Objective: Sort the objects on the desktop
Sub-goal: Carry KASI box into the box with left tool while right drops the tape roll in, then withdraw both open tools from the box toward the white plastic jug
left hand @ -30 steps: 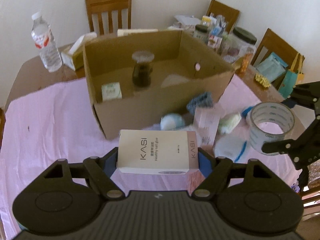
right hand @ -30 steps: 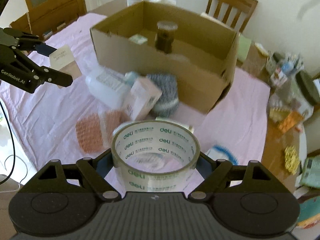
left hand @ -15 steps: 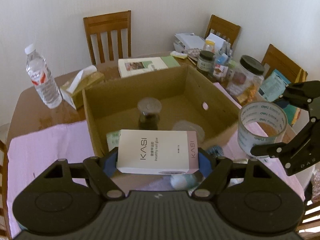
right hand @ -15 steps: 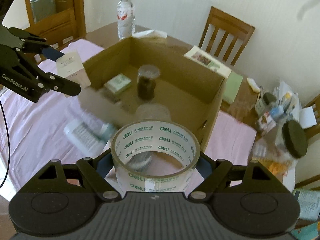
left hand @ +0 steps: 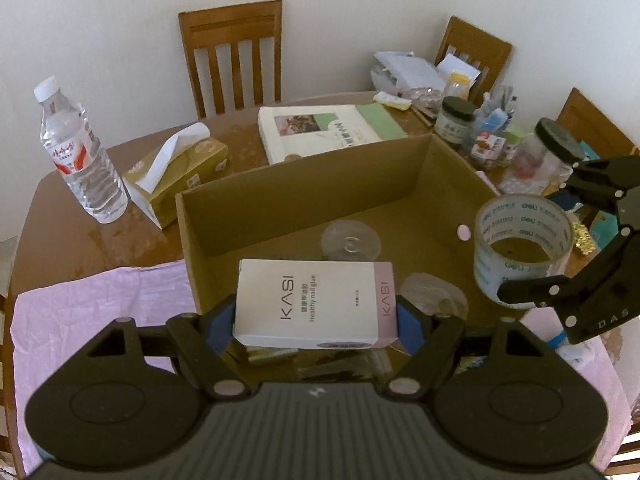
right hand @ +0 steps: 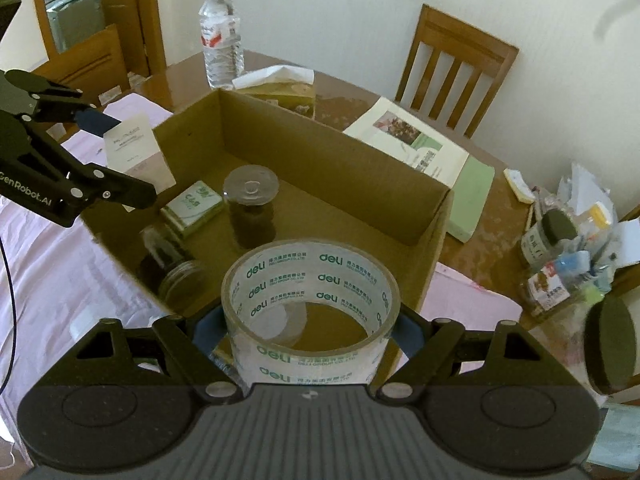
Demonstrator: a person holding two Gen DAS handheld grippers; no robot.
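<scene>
My left gripper (left hand: pixel 315 318) is shut on a white and pink nail glue box (left hand: pixel 312 302), held over the near side of the open cardboard box (left hand: pixel 304 176). My right gripper (right hand: pixel 310 328) is shut on a clear tape roll (right hand: pixel 310 300), held over the same cardboard box (right hand: pixel 328 152) near its front right wall. From the left wrist view the tape roll (left hand: pixel 522 240) hangs above the box's right wall. Inside the box stand a dark jar with a clear lid (right hand: pixel 251 210), a small green and white packet (right hand: pixel 192 208) and a second jar (right hand: pixel 168 260) lying over.
A water bottle (left hand: pixel 78 152), a tissue box (left hand: pixel 180 172) and a booklet (left hand: pixel 320 130) lie on the wooden table behind the box. Jars and clutter (left hand: pixel 500 140) crowd the right side. A pink cloth (left hand: pixel 96 312) covers the near table. Wooden chairs (left hand: pixel 232 52) stand around.
Both grippers have travelled forward from over the pink cloth to above the cardboard box, each carrying its object. The loose items on the cloth have dropped out of view.
</scene>
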